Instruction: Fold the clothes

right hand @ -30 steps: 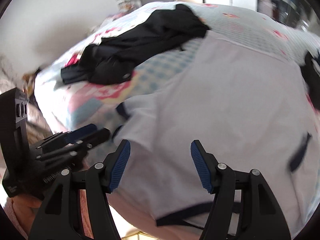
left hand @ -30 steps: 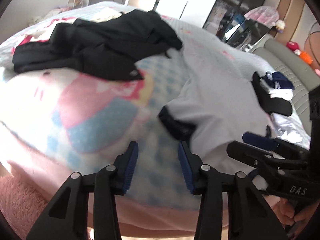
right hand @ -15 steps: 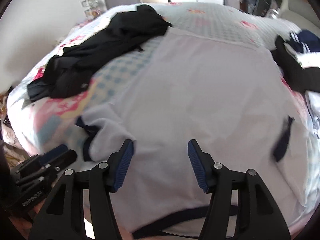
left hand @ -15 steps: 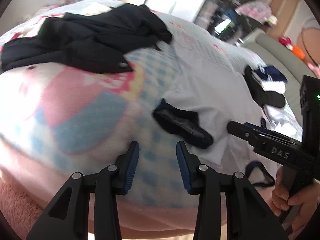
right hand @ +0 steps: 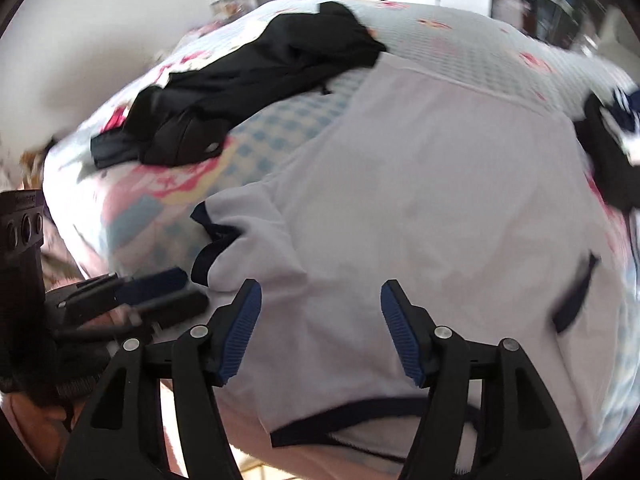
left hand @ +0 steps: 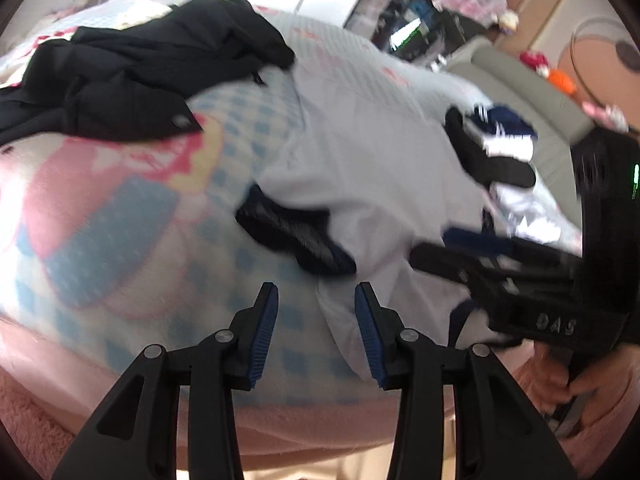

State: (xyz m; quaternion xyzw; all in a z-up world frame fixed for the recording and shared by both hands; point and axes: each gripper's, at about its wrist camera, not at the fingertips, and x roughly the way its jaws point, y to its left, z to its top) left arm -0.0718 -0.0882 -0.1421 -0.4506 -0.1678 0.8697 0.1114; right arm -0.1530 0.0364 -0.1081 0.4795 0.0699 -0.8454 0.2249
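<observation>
A: Shirt point(right hand: 420, 216), white with navy trim, lies spread flat on the patterned bedspread point(left hand: 120, 240), directly under the right gripper point(right hand: 320, 328).

B: Jaws wide apart there, holding nothing. Left gripper point(left hand: 316, 332)?

A: Also open and empty, hovering just beside the shirt's dark-cuffed sleeve point(left hand: 292, 236).

B: Any writing?

A: "DAS" on the right gripper's body. A black jacket point(right hand: 256, 80) lies farther back.

the white shirt point(right hand: 432, 208) runs off the lower edge, its far sleeve point(right hand: 576, 296) smeared by blur.
</observation>
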